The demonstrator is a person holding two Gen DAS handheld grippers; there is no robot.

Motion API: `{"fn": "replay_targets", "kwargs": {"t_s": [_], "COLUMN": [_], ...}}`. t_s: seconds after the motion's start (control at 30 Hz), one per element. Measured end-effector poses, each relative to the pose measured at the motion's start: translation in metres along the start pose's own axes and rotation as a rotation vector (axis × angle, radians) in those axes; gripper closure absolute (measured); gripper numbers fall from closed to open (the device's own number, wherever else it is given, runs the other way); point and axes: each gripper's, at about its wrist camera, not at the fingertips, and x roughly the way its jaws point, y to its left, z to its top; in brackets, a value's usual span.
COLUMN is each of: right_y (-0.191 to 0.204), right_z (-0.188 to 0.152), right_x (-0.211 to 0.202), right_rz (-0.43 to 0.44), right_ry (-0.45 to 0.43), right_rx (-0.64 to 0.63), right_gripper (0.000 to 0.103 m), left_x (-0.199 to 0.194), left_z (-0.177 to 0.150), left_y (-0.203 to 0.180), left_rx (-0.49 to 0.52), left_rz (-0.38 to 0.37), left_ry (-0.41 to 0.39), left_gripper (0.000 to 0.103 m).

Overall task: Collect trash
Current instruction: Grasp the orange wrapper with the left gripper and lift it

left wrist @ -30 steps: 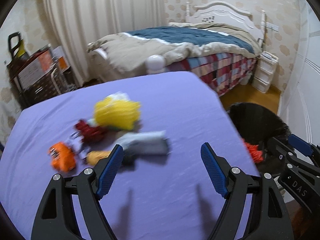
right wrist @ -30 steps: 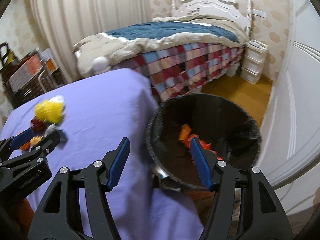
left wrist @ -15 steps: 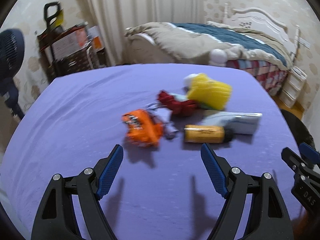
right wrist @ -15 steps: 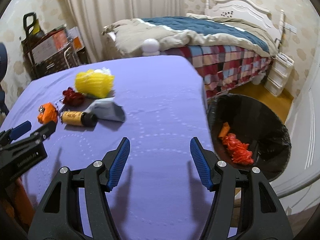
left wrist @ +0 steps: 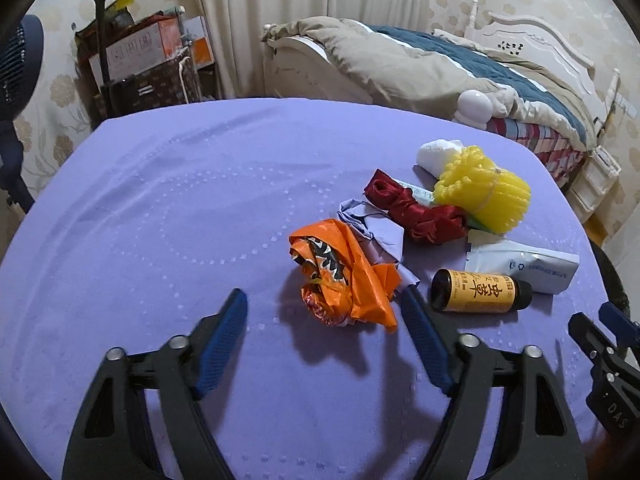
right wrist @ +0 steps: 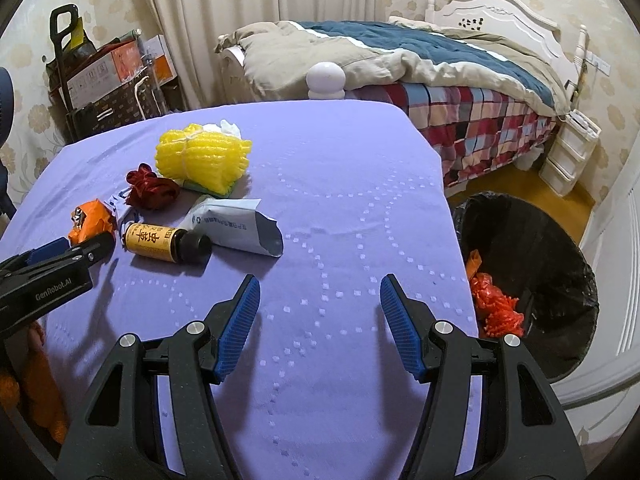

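A pile of trash lies on the purple table (left wrist: 160, 220). In it are a crumpled orange wrapper (left wrist: 340, 276), a yellow-labelled brown bottle (left wrist: 476, 292) on its side, a white pouch (left wrist: 528, 266), a red ribbon (left wrist: 416, 212), yellow foam netting (left wrist: 480, 194) and a white tissue (left wrist: 436, 154). My left gripper (left wrist: 324, 300) is closing its jaws. The orange wrapper sits between its fingertips, and the pads do not press on it. My right gripper (right wrist: 320, 284) hangs open over bare cloth, right of the bottle (right wrist: 160, 242) and pouch (right wrist: 236, 228).
A black-bagged bin (right wrist: 528, 248) holding orange scraps (right wrist: 496, 308) stands on the floor off the table's right edge. Behind the table are a bed (right wrist: 400, 52), a round white lamp (right wrist: 326, 78), a cart of boxes (left wrist: 140, 64) and white drawers (right wrist: 568, 152).
Both views have swung left, away from the bin and onto the trash pile. The left gripper has come up to the orange wrapper, and its jaws have narrowed.
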Motion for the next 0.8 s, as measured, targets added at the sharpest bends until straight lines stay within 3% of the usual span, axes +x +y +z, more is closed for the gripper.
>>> {"fn": "replay_targets", "kwargs": {"t_s": [0.17,0.47,0.8], "right_y": [0.004,0.018,0.05], "right_z": [0.001,0.001,-0.007], "right_x": [0.002,0.004,0.007], "right_rz": [0.008,0.024,0.098], "right_ry": [0.008,0.015,0.05], "right_rx": [-0.007,-0.026,-0.095], "right_gripper": [0.042,0.042,0.042], "left_x": [0.002,-0.013,-0.024], "left_z": [-0.004,-0.014,-0.027], "left_y": [-0.002,0.011,0.051], "left_rx": [0.028,0.026,0.0], "left_rz": [-0.02,-0.023,0.032], "left_ry": [0.015,0.0,-0.011], "left_gripper": [0.064,0.064,0.064]}}
